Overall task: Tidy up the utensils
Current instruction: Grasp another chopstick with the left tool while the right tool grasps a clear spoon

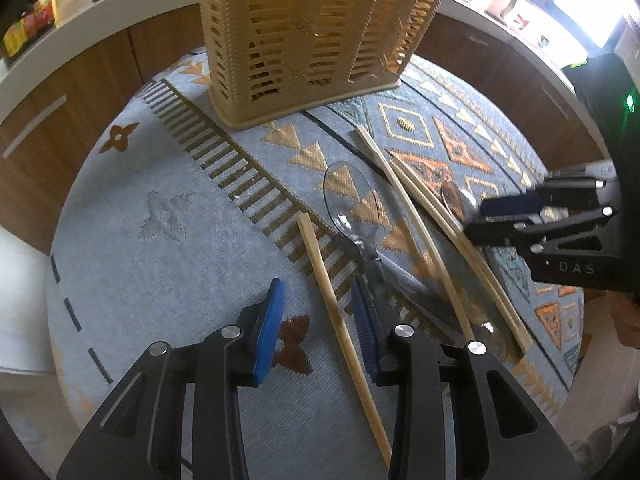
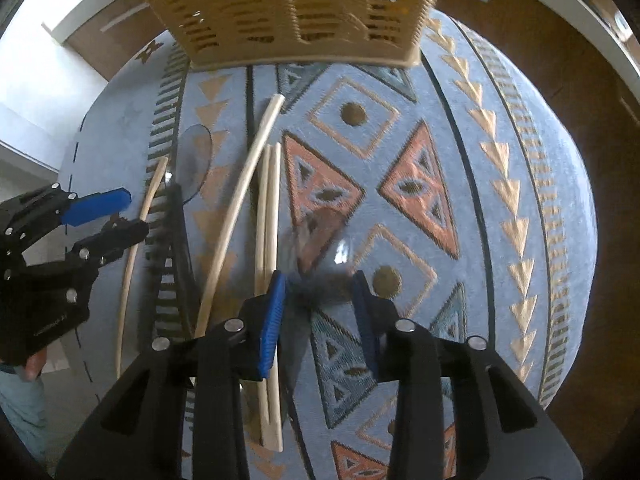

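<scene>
1. Four wooden chopsticks lie on the patterned surface [image 1: 160, 208]: a single chopstick [image 1: 340, 320] toward the left, a curved chopstick [image 1: 420, 232] in the middle, and a joined pair of chopsticks [image 1: 472, 256] side by side, touching.
2. Two clear plastic spoons lie among them: the larger spoon [image 1: 352, 200] between the single and curved chopsticks, the second spoon [image 2: 320, 248], blurred, just right of the pair.
3. A tan slotted utensil basket [image 1: 312, 36] stands upright beyond all of them.
4. The left tongs [image 1: 318, 332] are released, blue pads wide apart, straddling the single chopstick.
5. The right tongs [image 2: 320, 320] are also released, spread around the second spoon's handle end, gripping nothing.
</scene>
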